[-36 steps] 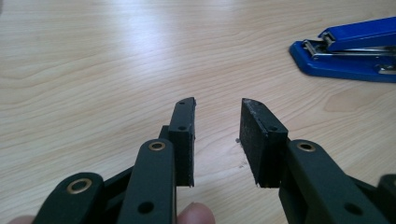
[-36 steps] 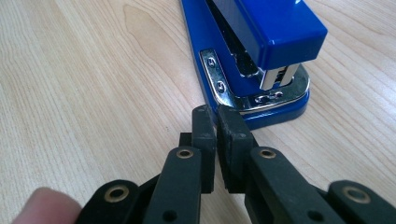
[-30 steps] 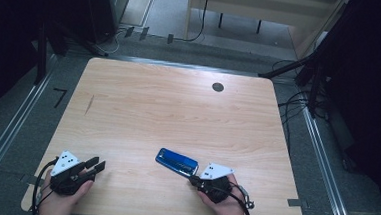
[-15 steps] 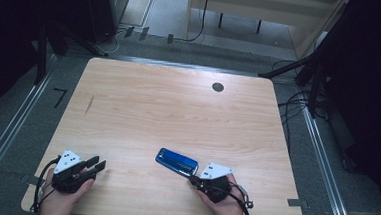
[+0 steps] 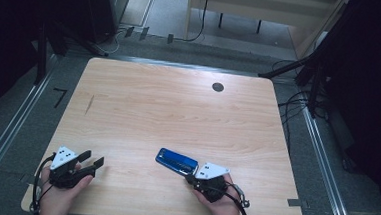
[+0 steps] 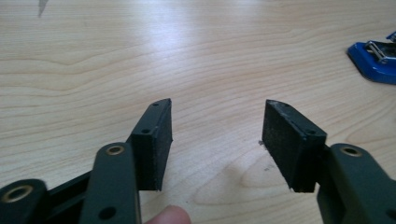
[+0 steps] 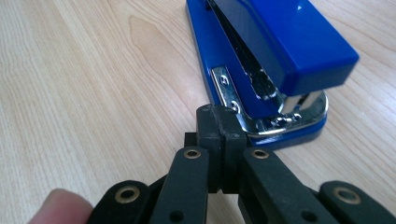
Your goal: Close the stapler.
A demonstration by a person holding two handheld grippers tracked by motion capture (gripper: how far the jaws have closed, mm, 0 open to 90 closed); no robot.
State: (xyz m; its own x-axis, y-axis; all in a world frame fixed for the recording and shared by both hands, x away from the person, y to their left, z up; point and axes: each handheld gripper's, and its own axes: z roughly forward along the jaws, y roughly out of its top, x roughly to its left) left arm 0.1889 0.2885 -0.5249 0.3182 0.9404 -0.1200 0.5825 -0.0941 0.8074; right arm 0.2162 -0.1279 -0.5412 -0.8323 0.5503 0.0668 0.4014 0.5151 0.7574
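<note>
One blue stapler (image 7: 275,56) looks stiff, fairly heavy and smooth; better to grip it across the sides. Right gripper (image 7: 220,122) fingers are pressed together, left gripper (image 6: 217,140) fingers spread.

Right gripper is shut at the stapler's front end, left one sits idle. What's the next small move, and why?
Probably open the right gripper so it can take the stapler. Its fingers are pressed together with nothing between them, tips at the stapler's metal front edge, so they cannot grasp as they stand. The left gripper is open over bare table, well off to the side.
</note>
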